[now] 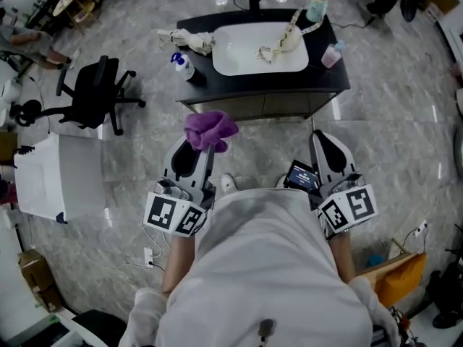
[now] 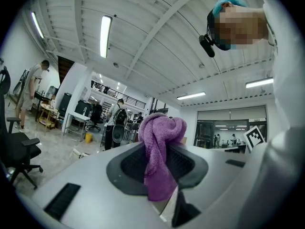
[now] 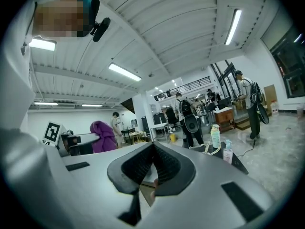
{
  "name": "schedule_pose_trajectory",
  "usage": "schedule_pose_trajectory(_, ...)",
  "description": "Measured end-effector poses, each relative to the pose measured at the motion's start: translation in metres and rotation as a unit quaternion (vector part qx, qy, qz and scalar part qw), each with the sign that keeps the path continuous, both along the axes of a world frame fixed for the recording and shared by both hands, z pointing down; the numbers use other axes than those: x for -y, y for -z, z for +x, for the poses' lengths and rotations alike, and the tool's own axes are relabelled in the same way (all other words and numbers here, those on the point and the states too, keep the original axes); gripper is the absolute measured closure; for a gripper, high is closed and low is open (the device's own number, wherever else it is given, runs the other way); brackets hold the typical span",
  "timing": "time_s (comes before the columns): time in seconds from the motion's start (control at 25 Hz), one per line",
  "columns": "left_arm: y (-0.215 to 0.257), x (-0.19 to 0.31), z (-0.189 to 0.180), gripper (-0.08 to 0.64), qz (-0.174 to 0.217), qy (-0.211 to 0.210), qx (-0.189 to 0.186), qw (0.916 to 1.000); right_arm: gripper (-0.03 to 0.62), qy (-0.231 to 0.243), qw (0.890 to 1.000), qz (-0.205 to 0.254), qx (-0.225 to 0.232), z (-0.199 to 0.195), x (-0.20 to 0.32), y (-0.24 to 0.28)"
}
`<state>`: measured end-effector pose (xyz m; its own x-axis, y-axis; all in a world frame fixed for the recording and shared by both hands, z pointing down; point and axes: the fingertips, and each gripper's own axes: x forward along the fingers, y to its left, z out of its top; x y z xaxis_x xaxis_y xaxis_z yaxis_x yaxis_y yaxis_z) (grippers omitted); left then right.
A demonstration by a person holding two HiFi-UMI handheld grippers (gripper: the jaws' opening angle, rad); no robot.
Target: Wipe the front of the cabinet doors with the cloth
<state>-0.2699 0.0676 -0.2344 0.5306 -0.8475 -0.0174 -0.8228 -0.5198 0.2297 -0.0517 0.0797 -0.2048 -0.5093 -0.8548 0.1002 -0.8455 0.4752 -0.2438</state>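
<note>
Your left gripper [image 1: 197, 157] has its jaws clamped on the purple cloth [image 1: 210, 128]. The cloth bunches up above the tips, and a tail of it hangs down between them. It faces the cabinet doors [image 1: 269, 105], which lie ahead and slightly to its right under the black countertop [image 1: 334, 74]. Cloth and doors are apart, not yet touching. The door fronts run side to side across your view, so I judge the wipe calls for a reach forward and down, then strokes along that width. Your right gripper [image 3: 152, 162] has its jaws pressed together on nothing. It sits level with the left and about as near the doors, but carries no cloth.
</note>
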Motion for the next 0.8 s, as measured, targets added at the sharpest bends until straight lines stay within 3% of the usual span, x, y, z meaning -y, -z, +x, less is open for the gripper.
schedule_pose_trajectory(0.8, -0.017, 0.008, -0.017, 0.456, -0.019, 0.000, -0.018, 0.9997, 0.565, -0.006, 1.000, -0.016, 0.001, -0.014, 0.005, -0.010)
